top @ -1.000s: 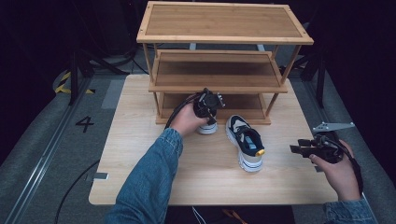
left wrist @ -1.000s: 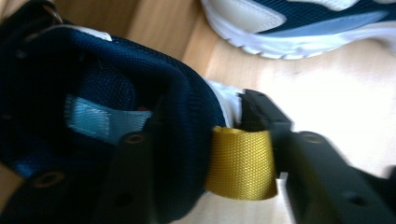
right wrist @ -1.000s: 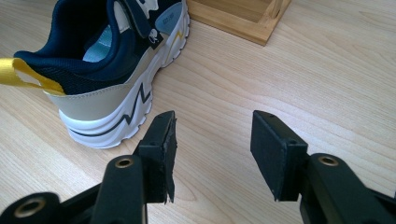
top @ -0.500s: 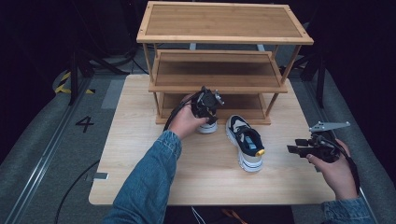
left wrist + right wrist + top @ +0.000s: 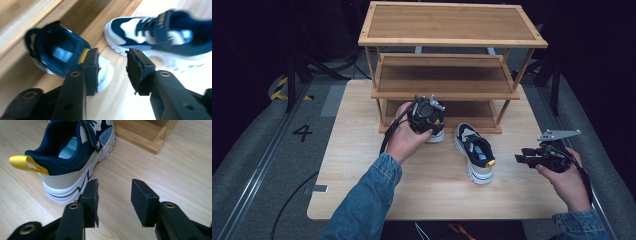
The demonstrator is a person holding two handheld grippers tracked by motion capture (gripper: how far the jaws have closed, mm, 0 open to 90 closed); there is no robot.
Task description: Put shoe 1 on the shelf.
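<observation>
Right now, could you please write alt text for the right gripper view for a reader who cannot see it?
The right gripper is open, its two black fingers holding nothing above the light wooden table, just behind the heel of a navy and white sneaker with a yellow pull loop. A corner of the wooden shoe rack sits at the upper right.

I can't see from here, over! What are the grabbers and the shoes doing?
Left gripper open, hovering at one shoe's heel by the rack. Right gripper open, empty, beside the other shoe. Nothing in the way.
</observation>
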